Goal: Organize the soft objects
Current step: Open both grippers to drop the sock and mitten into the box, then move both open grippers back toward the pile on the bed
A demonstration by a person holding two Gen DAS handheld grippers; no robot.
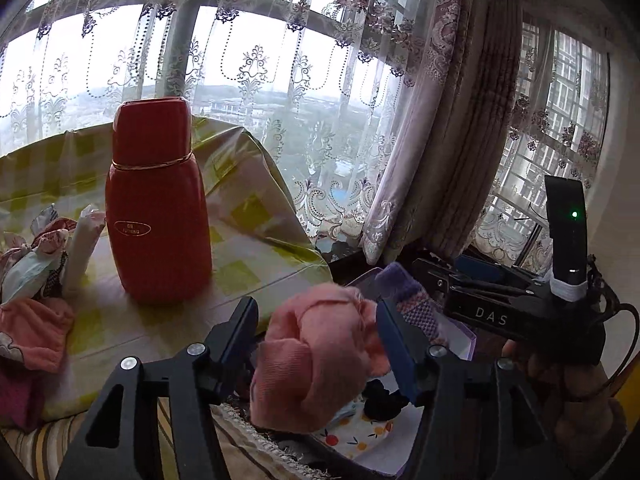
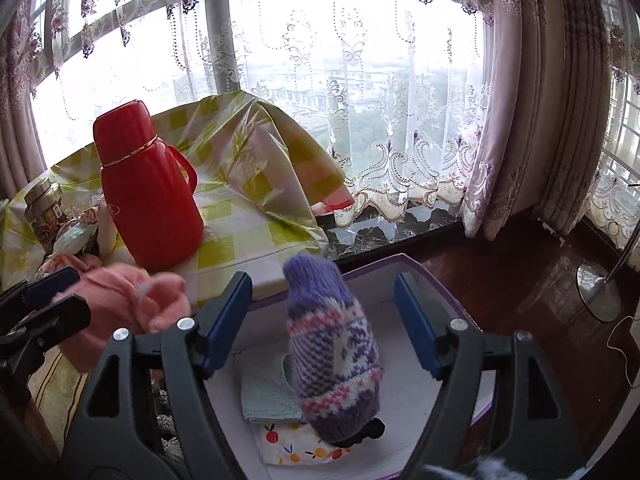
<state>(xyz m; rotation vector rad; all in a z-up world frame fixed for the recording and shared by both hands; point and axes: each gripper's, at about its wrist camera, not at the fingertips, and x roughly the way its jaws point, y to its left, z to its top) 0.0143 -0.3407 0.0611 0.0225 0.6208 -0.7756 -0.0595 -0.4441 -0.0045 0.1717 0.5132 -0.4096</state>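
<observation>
Purple knitted mitten (image 2: 334,364) hangs between the spread right tongs (image 2: 322,320), touching neither pad, above the white box (image 2: 436,280). Pink knitted item (image 1: 320,348) sits between the parted left tongs (image 1: 318,340), beside the red thermos (image 1: 156,204) on the surface (image 1: 240,248).

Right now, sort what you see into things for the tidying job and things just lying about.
For the job:
- pink knit
- purple mitten
- box
- folded cloths
- soft pile

Lying about:
- red flask
- jar
- lamp base
- curtains
</observation>
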